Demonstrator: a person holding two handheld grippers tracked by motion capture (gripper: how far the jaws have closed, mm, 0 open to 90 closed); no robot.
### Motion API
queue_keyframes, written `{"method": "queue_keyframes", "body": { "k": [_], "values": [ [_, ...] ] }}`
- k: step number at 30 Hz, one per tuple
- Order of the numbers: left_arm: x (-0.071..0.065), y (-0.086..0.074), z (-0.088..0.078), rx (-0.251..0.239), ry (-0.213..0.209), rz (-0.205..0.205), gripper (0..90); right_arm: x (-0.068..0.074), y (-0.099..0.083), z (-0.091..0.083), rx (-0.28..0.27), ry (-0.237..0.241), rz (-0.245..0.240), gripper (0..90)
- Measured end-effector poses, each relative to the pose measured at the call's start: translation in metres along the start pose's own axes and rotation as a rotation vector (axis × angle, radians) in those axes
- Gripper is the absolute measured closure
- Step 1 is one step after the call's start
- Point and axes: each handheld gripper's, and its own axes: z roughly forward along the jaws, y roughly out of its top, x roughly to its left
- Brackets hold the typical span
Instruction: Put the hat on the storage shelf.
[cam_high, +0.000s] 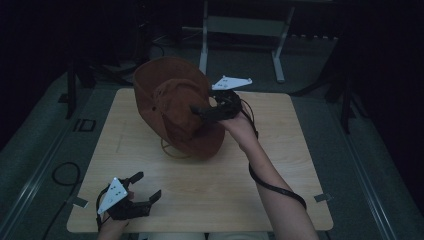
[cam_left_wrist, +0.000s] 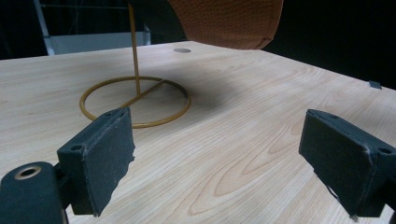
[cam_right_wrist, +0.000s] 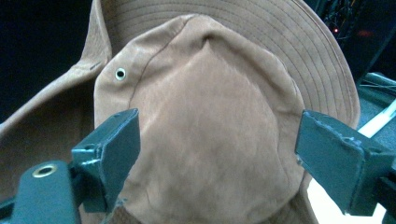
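Each hand carries a black two-jaw gripper. The left gripper (cam_high: 142, 192) has a grey three-cornered plate (cam_high: 112, 194) on top, dotted with small dark marks; the right gripper (cam_high: 196, 110) wears a matching plate (cam_high: 231, 83). A black cable (cam_high: 274, 187) loops along the bare right forearm (cam_high: 272, 182), with no sleeve in sight. Up close, the jaws are blocky dark slabs with worn, frayed pad (cam_left_wrist: 111, 156) edges, small screw holes at the corners, and a brass-ringed hole (cam_left_wrist: 27, 172) in the body beside the jaw.

Dim high view — dark surroundings, brighter gripper views, soft shadow on table (cam_left_wrist: 261, 116), mild blur
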Motion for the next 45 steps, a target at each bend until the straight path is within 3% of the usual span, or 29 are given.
{"method": "queue_keyframes", "body": {
  "k": [26, 36, 40, 45],
  "values": [
    [0.003, -0.001, -0.001, 0.016, 0.016, -0.004, 10.9, -0.023, -0.082, -0.044, 0.045, -0.061, 0.039, 14.2],
    [0.002, -0.001, -0.001, 0.016, 0.023, -0.003, 11.0, -0.028, -0.133, -0.068, 0.038, -0.073, 0.099, 14.3],
    [0.002, -0.001, 0.0, 0.021, 0.025, -0.003, 10.9, -0.029, -0.151, -0.073, 0.058, -0.074, 0.104, 14.3],
    [0.003, -0.002, 0.0, 0.019, 0.028, -0.006, 11.0, -0.031, -0.17, -0.083, 0.045, -0.078, 0.109, 14.3]
  ]
}}
